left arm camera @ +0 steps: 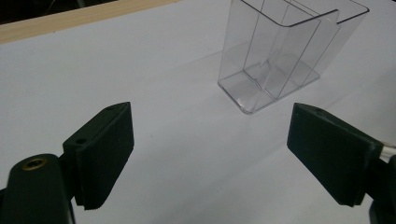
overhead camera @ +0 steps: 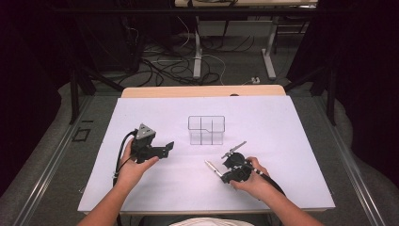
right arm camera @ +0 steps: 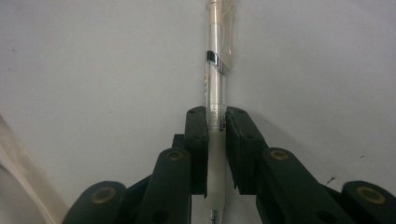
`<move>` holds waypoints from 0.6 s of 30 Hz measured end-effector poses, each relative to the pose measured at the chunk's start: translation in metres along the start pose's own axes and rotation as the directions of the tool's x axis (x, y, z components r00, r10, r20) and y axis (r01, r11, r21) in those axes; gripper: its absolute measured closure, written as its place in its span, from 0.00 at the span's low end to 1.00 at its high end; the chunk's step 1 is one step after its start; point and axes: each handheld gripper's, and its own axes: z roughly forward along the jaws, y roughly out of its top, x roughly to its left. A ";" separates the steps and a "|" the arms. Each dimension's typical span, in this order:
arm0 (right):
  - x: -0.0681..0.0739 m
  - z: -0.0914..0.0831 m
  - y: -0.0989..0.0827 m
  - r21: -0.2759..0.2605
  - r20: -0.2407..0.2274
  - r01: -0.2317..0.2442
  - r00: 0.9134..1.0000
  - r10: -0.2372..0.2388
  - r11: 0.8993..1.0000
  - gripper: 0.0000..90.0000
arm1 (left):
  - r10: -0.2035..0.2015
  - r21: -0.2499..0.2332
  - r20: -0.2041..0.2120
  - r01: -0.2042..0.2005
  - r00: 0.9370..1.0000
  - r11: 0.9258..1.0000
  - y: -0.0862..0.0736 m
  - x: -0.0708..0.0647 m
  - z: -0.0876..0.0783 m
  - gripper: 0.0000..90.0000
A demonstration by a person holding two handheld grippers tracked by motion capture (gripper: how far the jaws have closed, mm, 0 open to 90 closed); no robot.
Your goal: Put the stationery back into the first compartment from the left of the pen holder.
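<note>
The right tongs are clamping a pen, likely bound for the organizer, while the left tongs are gaping empty.

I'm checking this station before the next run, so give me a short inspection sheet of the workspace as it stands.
Surface: white table sheet, flat; wooden edge behind.
Job's things: clear pen in the right gripper; clear divided holder upright at centre, compartments bare.
Clutter: a second pen lies beside the right gripper.
Grippers: left gripper open, aimed at the holder; right gripper shut on the pen.
Cables: one black cable trails from each gripper.
Surroundings: floor cables, table legs behind.
</note>
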 end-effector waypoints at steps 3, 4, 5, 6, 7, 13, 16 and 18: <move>0.001 -0.001 0.000 0.010 -0.002 -0.010 1.000 0.010 1.000 0.89 | 0.001 0.001 0.002 -0.001 1.000 1.000 0.000 0.000 0.000 0.16; 0.001 -0.001 0.001 0.010 0.000 -0.016 1.000 0.016 1.000 0.89 | 0.003 0.004 0.002 -0.003 1.000 1.000 0.000 0.001 0.000 0.16; 0.002 -0.001 0.001 0.008 -0.001 -0.031 1.000 0.031 0.999 0.89 | 0.003 0.000 0.000 -0.003 1.000 1.000 0.000 0.001 0.000 0.16; 0.002 0.000 0.001 0.010 0.004 -0.032 0.999 0.032 0.999 0.89 | 0.004 0.003 0.001 -0.004 1.000 1.000 0.000 0.001 0.000 0.16; 0.002 0.000 0.001 0.009 0.001 -0.034 0.999 0.034 0.999 0.89 | 0.000 0.003 0.004 0.000 1.000 1.000 0.000 0.001 0.000 0.16; 0.002 -0.001 0.001 0.011 0.006 -0.021 1.000 0.021 1.000 0.89 | 0.005 0.010 -0.001 -0.005 1.000 1.000 0.000 0.001 0.000 0.16; 0.003 -0.002 0.001 0.008 0.005 -0.007 1.000 0.007 1.000 0.89 | 0.009 0.010 -0.001 -0.009 1.000 1.000 0.000 0.001 0.000 0.16; 0.002 -0.002 0.001 -0.001 0.025 0.018 1.000 -0.018 1.000 0.89 | 0.009 0.006 0.000 -0.009 1.000 1.000 0.000 0.001 0.000 0.16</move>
